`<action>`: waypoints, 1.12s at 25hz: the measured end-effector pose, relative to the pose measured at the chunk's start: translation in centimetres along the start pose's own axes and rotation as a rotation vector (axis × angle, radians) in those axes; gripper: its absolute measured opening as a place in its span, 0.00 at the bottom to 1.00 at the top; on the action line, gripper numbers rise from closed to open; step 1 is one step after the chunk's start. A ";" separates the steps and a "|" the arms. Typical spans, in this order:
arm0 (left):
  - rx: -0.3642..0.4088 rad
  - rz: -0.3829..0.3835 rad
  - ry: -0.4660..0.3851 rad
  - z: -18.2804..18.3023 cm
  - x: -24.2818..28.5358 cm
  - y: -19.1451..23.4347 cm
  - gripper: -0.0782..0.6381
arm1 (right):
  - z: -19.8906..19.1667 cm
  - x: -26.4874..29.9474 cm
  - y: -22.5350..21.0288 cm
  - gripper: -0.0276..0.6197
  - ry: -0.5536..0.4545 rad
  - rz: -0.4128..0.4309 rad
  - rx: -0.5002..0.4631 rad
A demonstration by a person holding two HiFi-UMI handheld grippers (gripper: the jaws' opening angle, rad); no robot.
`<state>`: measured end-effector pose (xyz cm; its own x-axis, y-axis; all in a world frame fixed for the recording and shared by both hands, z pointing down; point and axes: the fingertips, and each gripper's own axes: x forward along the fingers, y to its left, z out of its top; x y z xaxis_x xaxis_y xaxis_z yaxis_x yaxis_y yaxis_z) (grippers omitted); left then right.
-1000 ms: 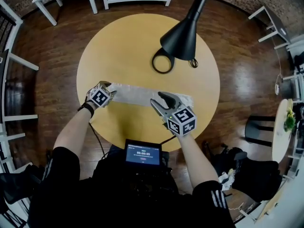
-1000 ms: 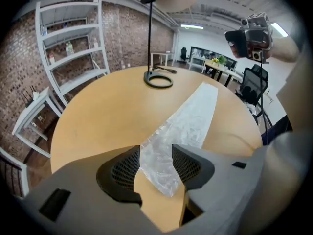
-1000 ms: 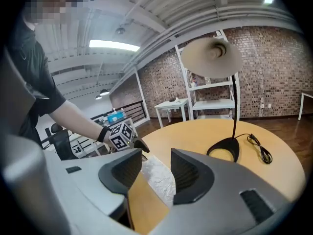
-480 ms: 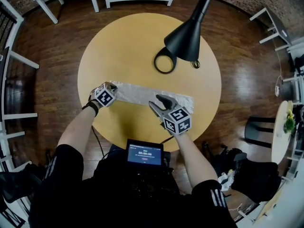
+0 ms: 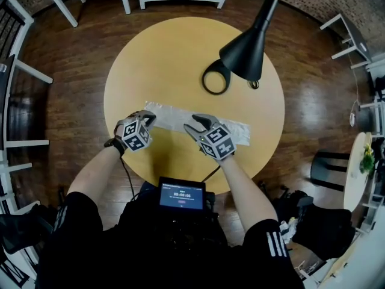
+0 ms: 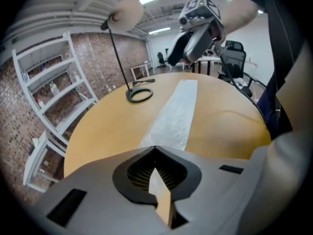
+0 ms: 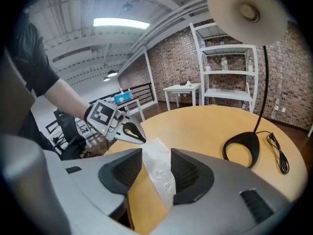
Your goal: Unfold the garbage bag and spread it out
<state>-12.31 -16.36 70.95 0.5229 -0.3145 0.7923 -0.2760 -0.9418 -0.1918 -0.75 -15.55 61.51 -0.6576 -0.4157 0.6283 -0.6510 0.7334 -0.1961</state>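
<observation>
Plainly, the only print is the black-and-white square markers on each gripper's cube and the digits on the screen (image 5: 181,194), which are too small to read. The left gripper (image 5: 148,117) tilts down at the counter (image 5: 180,53). Its fingers have just closed, seemingly pinching the left end of the folded garbage bag (image 5: 171,116). The right gripper (image 5: 194,123) angles down mid-strip, its fingers spread astride the bag.

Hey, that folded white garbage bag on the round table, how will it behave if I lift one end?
Probably floppy: the garbage bag looks like a thin, crinkled film strip lying flat on the table, so a lifted end should droop. It is likely very light, and may slide across the smooth wood rather than unfold.
</observation>
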 end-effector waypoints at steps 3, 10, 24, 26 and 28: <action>0.094 0.028 -0.021 0.0 -0.7 -1.1 0.11 | 0.7 2.1 0.5 0.36 0.066 0.033 -0.114; 0.187 0.048 -0.093 0.5 -2.4 -3.7 0.11 | -1.2 7.7 2.7 0.36 0.317 0.175 -0.424; 0.050 0.055 -0.164 0.6 -6.0 -4.1 0.16 | -6.1 11.0 5.0 0.06 0.457 0.196 -0.542; -0.004 0.066 -0.223 1.6 -7.9 -2.8 0.17 | -5.6 11.0 5.6 0.06 0.439 0.184 -0.548; -0.057 0.096 -0.283 2.4 -9.8 -0.7 0.17 | -5.3 10.9 6.2 0.06 0.422 0.174 -0.573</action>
<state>-15.30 -12.88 61.96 0.6940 -0.4296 0.5778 -0.3757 -0.9006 -0.2184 -9.98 -12.67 71.19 -0.4559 -0.1094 0.8833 -0.1736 0.9843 0.0323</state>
